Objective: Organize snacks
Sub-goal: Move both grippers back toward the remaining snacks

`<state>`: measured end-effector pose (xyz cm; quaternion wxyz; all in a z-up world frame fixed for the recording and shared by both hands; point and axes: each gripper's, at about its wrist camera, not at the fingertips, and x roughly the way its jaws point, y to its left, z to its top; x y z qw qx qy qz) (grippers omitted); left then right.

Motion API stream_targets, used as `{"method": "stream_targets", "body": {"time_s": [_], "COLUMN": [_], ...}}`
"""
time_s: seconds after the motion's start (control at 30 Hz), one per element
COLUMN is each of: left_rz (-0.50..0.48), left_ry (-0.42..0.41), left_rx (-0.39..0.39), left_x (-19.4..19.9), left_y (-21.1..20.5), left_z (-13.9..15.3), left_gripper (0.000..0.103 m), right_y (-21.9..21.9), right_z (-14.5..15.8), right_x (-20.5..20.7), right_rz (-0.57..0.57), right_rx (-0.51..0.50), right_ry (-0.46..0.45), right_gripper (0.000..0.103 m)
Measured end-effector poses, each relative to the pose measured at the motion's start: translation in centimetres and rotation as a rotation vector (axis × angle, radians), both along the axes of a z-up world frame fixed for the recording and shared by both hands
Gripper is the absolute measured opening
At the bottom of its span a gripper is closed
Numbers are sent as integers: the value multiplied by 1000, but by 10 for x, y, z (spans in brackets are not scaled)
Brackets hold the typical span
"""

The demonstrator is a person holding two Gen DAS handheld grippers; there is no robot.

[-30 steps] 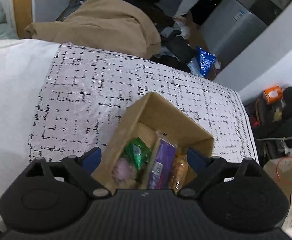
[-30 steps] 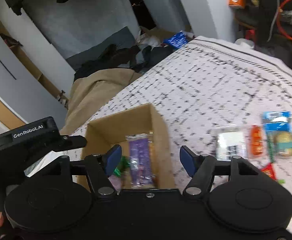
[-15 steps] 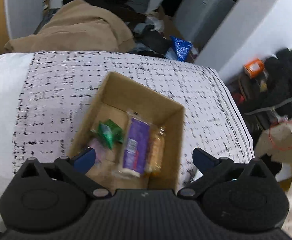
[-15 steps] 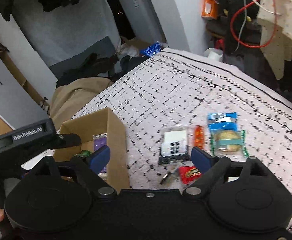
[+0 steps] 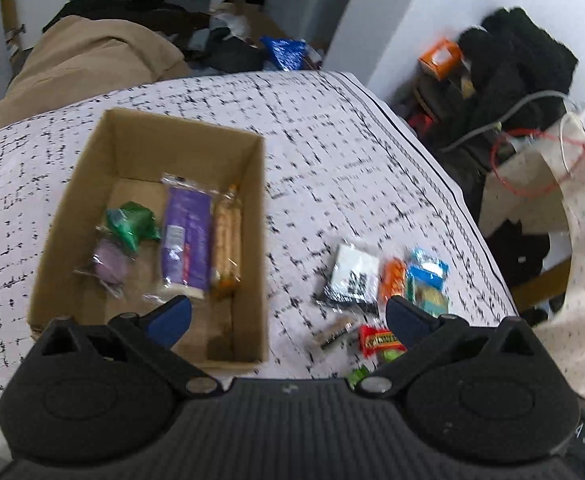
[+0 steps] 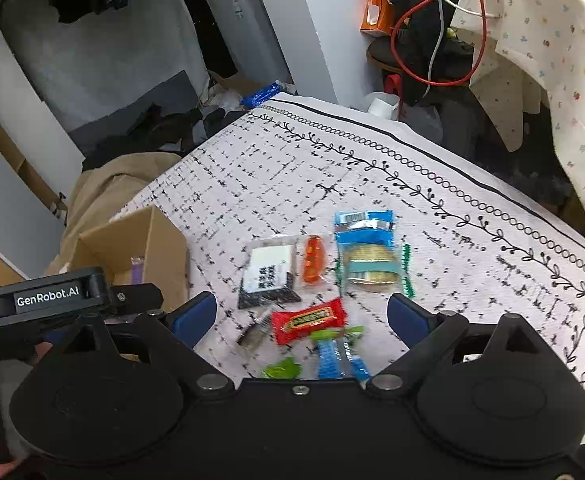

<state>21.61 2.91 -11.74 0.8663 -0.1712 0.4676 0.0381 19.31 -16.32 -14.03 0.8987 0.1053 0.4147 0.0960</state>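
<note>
The left hand-held gripper hangs with its jaws fully apart and empty; the box, holding a purple pack, lies ahead and left of it. The right hand-held gripper has its jaws opening, clamped on nothing; the loose snacks lie on the counter just ahead, the red bar between its fingers.

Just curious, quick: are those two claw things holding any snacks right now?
Left gripper: open, holding nothing.
Right gripper: jaws opening, nothing gripped; loose snacks lie below.
</note>
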Motion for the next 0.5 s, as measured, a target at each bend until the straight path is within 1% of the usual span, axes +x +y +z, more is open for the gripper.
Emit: {"method": "stream_targets", "body": {"time_s": [0.13,0.23,0.37,0.5], "left_rz": [-61,-81,-102,-112], "left_ry": [40,54,63,54], "left_rx": [9,6,-3,41], "left_x": [2,2,2,1], "left_y": [-13,-20,-24,-33], "left_z": [-8,-12,-19,-22], "left_gripper": [103,103,103,103], "right_y": [-11,-17,-25,-35], "right_z": [-7,-13,-22,-33], "right_x": [-2,-3,-4,-3], "right_rz": [2,7,-14,-39], "right_rx": [8,19,9,38], "right_ry": [14,23,29,49], "right_gripper": [93,93,93,93]}}
